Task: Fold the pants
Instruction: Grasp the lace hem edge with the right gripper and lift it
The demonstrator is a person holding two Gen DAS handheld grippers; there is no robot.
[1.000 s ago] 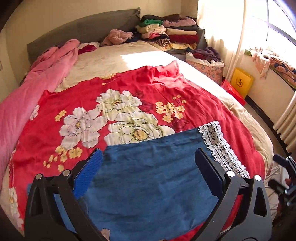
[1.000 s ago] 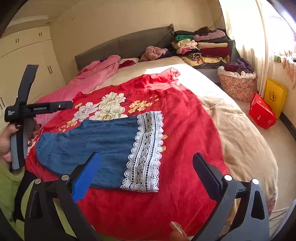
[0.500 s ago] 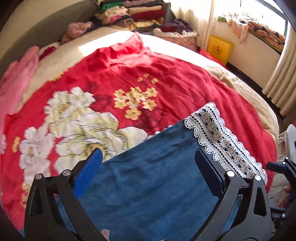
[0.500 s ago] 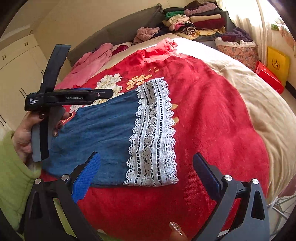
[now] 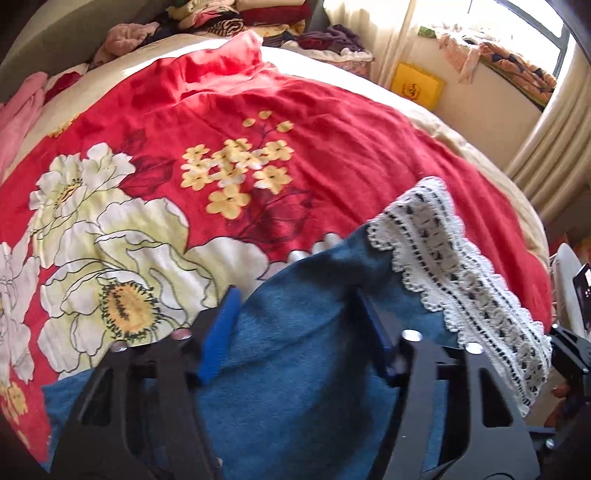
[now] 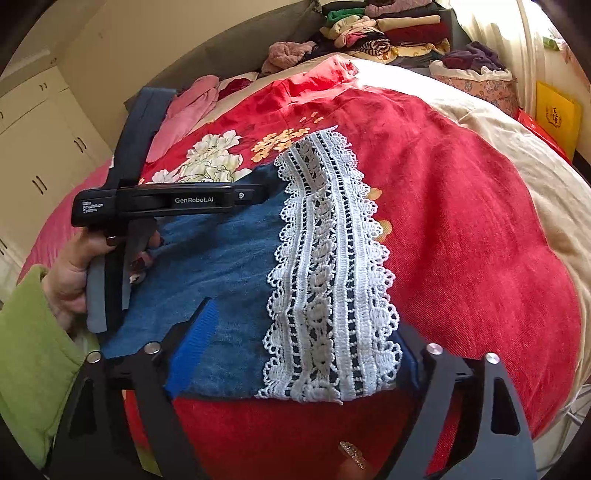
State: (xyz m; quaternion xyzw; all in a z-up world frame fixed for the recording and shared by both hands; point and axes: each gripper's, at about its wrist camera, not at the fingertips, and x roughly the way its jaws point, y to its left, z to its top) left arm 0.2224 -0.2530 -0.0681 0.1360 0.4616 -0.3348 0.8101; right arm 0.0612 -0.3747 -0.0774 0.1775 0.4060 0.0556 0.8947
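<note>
Blue denim pants (image 6: 229, 254) with a white lace hem (image 6: 328, 266) lie flat on a red floral blanket (image 6: 461, 229). My left gripper (image 5: 295, 310) is low over the blue cloth (image 5: 306, 369) near the far edge, its jaws partly closed around a raised fold. In the right wrist view the left gripper's body (image 6: 166, 201) hovers over the pants' far edge. My right gripper (image 6: 306, 343) is open, its fingers straddling the near end of the lace hem. The lace also shows in the left wrist view (image 5: 461, 280).
The blanket covers a large bed with a beige duvet (image 6: 535, 155). Stacks of folded clothes (image 6: 388, 29) and a laundry basket (image 6: 476, 81) stand at the far side. A pink quilt (image 6: 188, 110) lies on the left. A yellow box (image 5: 417, 86) sits by the window wall.
Both grippers dropped toward the pants. The left gripper's jaws narrowed and the cloth bunched between them. The right gripper moved in until its open fingers straddle the lace hem.
</note>
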